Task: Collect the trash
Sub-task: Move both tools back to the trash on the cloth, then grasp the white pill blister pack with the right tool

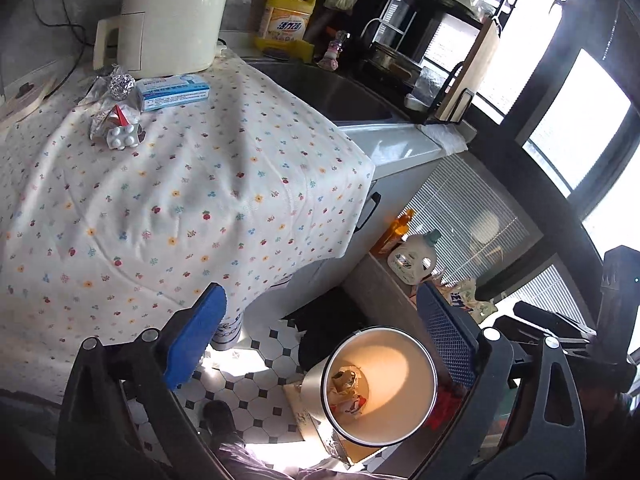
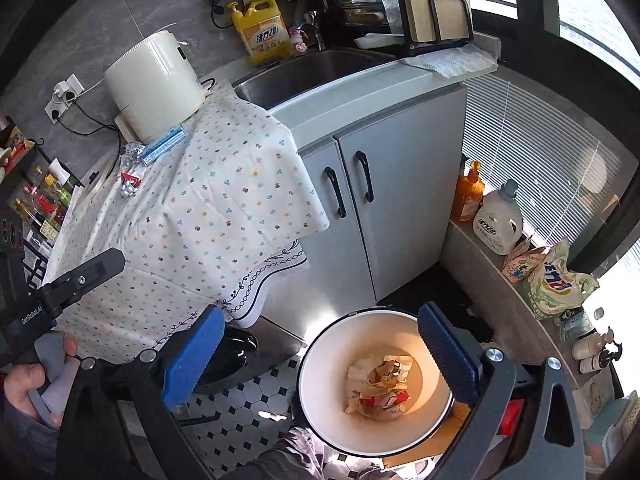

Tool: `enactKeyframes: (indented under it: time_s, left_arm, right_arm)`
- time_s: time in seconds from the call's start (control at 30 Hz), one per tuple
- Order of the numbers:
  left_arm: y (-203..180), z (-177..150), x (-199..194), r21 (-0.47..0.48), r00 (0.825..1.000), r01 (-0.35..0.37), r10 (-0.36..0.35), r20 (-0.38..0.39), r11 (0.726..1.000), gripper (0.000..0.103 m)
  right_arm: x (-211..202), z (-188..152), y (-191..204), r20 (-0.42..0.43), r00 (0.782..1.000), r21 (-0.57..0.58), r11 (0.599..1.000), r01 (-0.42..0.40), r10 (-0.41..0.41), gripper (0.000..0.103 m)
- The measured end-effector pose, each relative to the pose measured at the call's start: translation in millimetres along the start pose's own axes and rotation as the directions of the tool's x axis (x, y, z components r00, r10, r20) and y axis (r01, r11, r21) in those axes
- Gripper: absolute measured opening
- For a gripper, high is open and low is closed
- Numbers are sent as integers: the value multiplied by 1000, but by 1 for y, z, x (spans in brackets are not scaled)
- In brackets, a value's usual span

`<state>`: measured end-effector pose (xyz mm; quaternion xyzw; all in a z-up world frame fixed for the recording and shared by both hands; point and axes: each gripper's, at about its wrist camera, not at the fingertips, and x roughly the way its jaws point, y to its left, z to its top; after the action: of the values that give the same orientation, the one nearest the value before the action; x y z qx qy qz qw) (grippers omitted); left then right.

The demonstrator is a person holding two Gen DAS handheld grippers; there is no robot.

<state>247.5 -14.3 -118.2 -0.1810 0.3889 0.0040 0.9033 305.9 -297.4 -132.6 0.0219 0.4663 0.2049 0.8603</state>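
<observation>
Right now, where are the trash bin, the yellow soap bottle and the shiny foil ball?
trash bin point(image 2: 320, 344), right wrist view, on its white rim.
yellow soap bottle point(image 2: 266, 32), right wrist view, on its label.
shiny foil ball point(image 1: 121, 84), left wrist view, on its crumpled middle.

- My left wrist camera sits behind my left gripper point(image 1: 320, 334), looking forward and steeply down along its two blue pads, with the floral tablecloth point(image 1: 160, 200) near on the left and the white waste bin point(image 1: 378, 384) close below.
- My right wrist camera sits behind my right gripper point(image 2: 320, 350), also angled steeply down, from a position farther back from the counter; the cabinet doors point(image 2: 372, 208) face it.
- Both views share the waste bin point(image 2: 320, 364), the tablecloth point(image 2: 192, 208), the cream appliance point(image 1: 176, 16) point(image 2: 154, 80), the yellow detergent bottle point(image 1: 286, 16) point(image 2: 264, 28), the sink point(image 1: 332, 92) point(image 2: 316, 70) and the tiled floor point(image 1: 256, 384) point(image 2: 240, 412).
- The right view also catches my left gripper point(image 2: 68, 280) at its left edge.
</observation>
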Motion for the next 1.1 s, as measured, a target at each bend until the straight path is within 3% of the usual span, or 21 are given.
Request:
enactKeyframes:
  time_s: [0.33,0.73,1.1]
  left_arm:
    - [104,51,-23,-94,991,-97,105,85,991,97]
    - [220,82,-30,-246,976,-82,128,177,966,97]
    - [291,96,-17,-320,976,-60,123,181,945,97]
  right_arm:
    - [30,56,85,15,997,-105,992,-68,70,95]
    - [94,102,204,-66,992,-250,961,-120,107,84]
    - [157,134,280,-146,981,-241,958,-158,125,82]
